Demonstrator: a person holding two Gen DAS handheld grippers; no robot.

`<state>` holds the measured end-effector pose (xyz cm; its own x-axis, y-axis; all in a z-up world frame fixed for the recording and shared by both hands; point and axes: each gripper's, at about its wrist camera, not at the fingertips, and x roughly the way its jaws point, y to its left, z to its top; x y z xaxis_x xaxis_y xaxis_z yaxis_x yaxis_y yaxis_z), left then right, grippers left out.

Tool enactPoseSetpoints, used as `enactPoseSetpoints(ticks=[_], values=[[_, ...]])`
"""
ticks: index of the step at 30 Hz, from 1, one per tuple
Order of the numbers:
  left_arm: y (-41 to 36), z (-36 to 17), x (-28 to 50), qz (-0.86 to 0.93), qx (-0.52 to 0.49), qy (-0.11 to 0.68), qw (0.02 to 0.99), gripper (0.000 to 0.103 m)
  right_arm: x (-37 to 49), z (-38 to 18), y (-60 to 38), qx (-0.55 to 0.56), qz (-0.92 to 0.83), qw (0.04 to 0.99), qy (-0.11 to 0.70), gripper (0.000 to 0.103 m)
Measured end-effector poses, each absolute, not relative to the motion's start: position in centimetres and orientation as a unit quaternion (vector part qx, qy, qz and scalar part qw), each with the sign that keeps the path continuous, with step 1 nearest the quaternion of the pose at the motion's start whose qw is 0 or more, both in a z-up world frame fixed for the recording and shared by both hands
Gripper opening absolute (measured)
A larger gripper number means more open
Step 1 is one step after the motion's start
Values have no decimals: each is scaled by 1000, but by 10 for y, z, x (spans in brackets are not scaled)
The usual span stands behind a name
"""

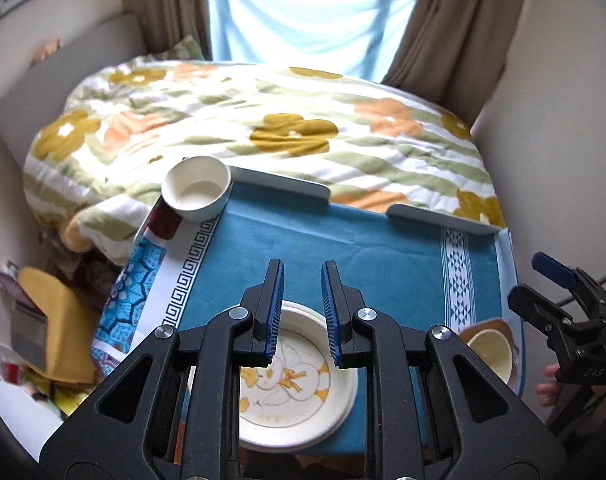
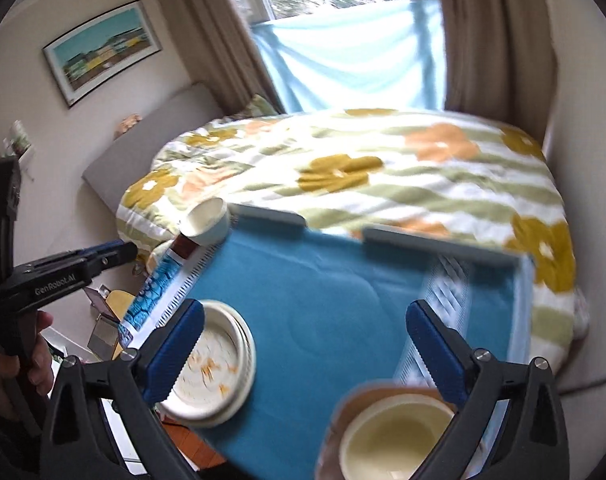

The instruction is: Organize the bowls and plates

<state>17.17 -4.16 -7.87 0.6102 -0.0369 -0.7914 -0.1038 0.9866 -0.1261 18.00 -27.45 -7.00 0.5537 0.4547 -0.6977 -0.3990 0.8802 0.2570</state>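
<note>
Blue ribbed pads line both pairs of black plastic fingers. The left gripper hangs level over the near edge of the tray, its jaws drawn to a narrow gap with nothing between them, pointing toward the bed. Directly under it sits a stack of cream plates, round and glossy, the top one printed with an orange and white figure. The right gripper tilts down over the tray's near right corner, jaws spread wide and holding nothing. Between and below its fingers lies a pale yellow bowl, smooth and round, resting on a brown plate. A second bowl, white and deep, stands at the tray's far left corner, well apart from the others. A teal cloth with patterned white borders covers the tray floor. Beyond it spreads a rumpled quilt with mustard and orange flowers.
</note>
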Motion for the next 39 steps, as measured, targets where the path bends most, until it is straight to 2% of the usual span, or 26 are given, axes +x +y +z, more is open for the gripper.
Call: enactPoseSetpoints(ticks=[1, 3, 4, 5, 6, 11, 15, 18, 21, 23, 26, 27, 29, 33, 35, 38, 39], values=[[-27, -81, 176, 23, -92, 443, 892, 17, 188, -70, -262, 29, 248, 882, 401, 101], [-4, -87, 184, 29, -103, 445, 889, 29, 207, -69, -236, 24, 260, 881, 395, 101], [8, -90, 189, 32, -107, 446, 888, 60, 215, -69, -225, 25, 265, 880, 395, 101], [19, -92, 194, 34, -112, 443, 889, 96, 227, -70, -211, 27, 271, 878, 394, 101], [30, -92, 198, 37, -120, 435, 891, 103, 235, -71, -200, 29, 275, 877, 393, 101], [80, -113, 230, 55, -159, 443, 881, 103, 288, -86, -139, 5, 284, 867, 410, 101], [129, -145, 254, 59, -246, 432, 865, 103, 335, -120, -101, -17, 282, 827, 487, 101], [153, -171, 275, 76, -284, 434, 851, 101, 363, -146, -75, -9, 278, 816, 508, 101], [167, -202, 299, 82, -297, 458, 834, 84, 384, -177, -51, -9, 291, 794, 534, 101], [173, -225, 315, 78, -311, 477, 818, 68, 392, -194, -41, -9, 294, 785, 545, 99], [179, -249, 331, 76, -316, 493, 807, 54, 402, -216, -29, 6, 305, 767, 564, 78], [179, -255, 336, 75, -316, 497, 805, 52, 405, -222, -27, 14, 308, 762, 569, 73], [181, -263, 342, 72, -312, 501, 804, 48, 409, -230, -23, 28, 316, 755, 575, 67], [185, -275, 348, 77, -305, 506, 803, 35, 413, -246, -8, 28, 327, 742, 584, 47], [188, -280, 349, 79, -304, 502, 806, 23, 413, -251, -2, 34, 336, 736, 587, 37], [188, -278, 350, 82, -291, 495, 815, 21, 411, -251, 5, 42, 346, 734, 583, 24], [187, -277, 351, 82, -282, 496, 817, 21, 410, -251, 7, 40, 344, 737, 581, 23]])
